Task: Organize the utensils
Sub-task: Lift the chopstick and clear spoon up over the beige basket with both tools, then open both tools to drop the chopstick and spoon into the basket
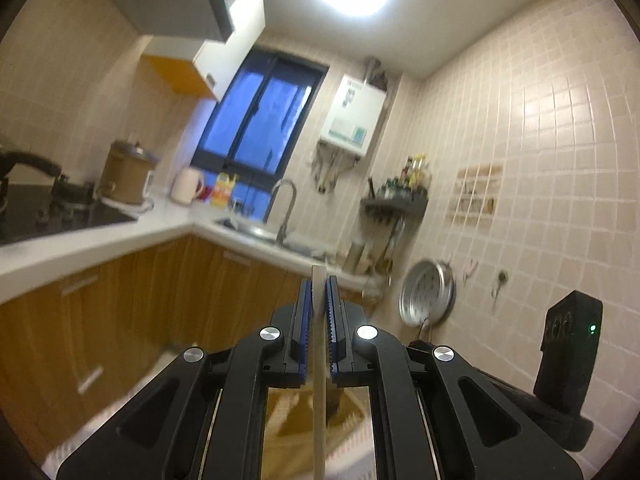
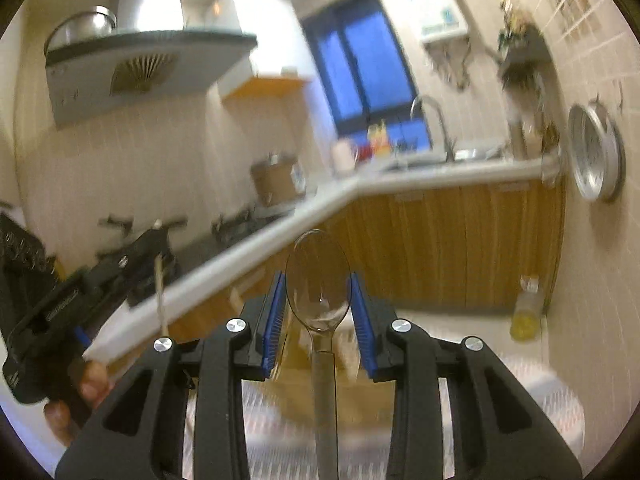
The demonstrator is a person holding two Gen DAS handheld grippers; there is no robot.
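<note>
My left gripper (image 1: 319,285) is shut on a thin pale wooden utensil (image 1: 319,380) seen edge-on; its tip pokes just past the blue pads and its shaft runs down out of the left wrist view. My right gripper (image 2: 319,280) is shut on a clear plastic spoon (image 2: 319,280): the bowl stands upright between the blue pads and the handle drops toward the camera. The left gripper (image 2: 154,236) also shows at the left of the right wrist view, held by a hand (image 2: 86,384), with the wooden utensil (image 2: 161,300) hanging from it. Both grippers point about level across the kitchen.
A white L-shaped counter (image 1: 100,240) with wooden cabinets carries a stove, a brown cooker (image 1: 126,174), a kettle and a sink with a tap (image 1: 282,208). A steel pan (image 1: 428,294) hangs on the tiled right wall. A patterned cloth (image 2: 520,392) lies below the grippers.
</note>
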